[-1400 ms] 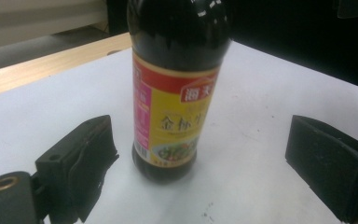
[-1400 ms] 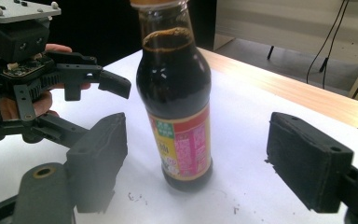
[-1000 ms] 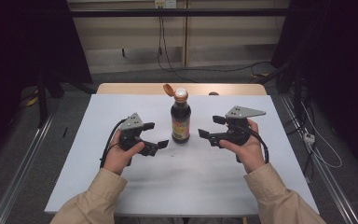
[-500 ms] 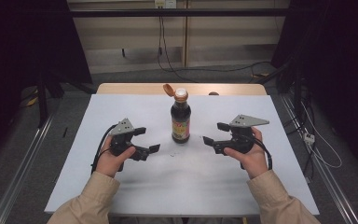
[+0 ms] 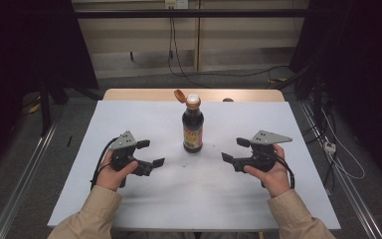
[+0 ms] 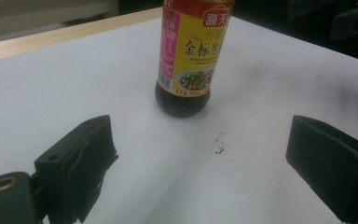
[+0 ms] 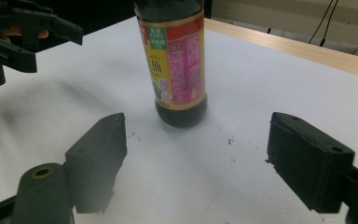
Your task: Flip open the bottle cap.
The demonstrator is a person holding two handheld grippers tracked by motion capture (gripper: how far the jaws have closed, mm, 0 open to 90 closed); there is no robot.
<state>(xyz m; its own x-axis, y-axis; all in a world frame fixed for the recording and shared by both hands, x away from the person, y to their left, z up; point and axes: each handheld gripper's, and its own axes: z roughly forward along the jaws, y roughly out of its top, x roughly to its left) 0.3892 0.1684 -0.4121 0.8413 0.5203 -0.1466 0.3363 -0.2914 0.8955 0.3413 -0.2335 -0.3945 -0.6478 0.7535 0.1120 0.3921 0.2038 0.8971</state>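
A dark soy sauce bottle (image 5: 192, 130) with a yellow and pink label stands upright at the middle of the white table (image 5: 129, 119), its orange flip cap (image 5: 180, 95) hinged open. My left gripper (image 5: 150, 153) is held to the bottle's left and nearer the person, open and empty, jaws pointing at the bottle. My right gripper (image 5: 235, 149) mirrors it on the right, also open and empty. In the left gripper view the bottle (image 6: 189, 56) stands beyond the open gripper (image 6: 205, 158). In the right gripper view the bottle (image 7: 175, 60) stands ahead of the open gripper (image 7: 200, 154).
A few dark specks (image 5: 184, 163) lie on the table in front of the bottle. A wooden strip (image 5: 144, 94) borders the far edge. Cables and rails run along the floor around the table. The other hand's gripper (image 7: 23, 28) appears far off.
Both hands have drawn back from the bottle toward the person and sunk lower over the table. The jaws stay spread and the bottle has not moved.
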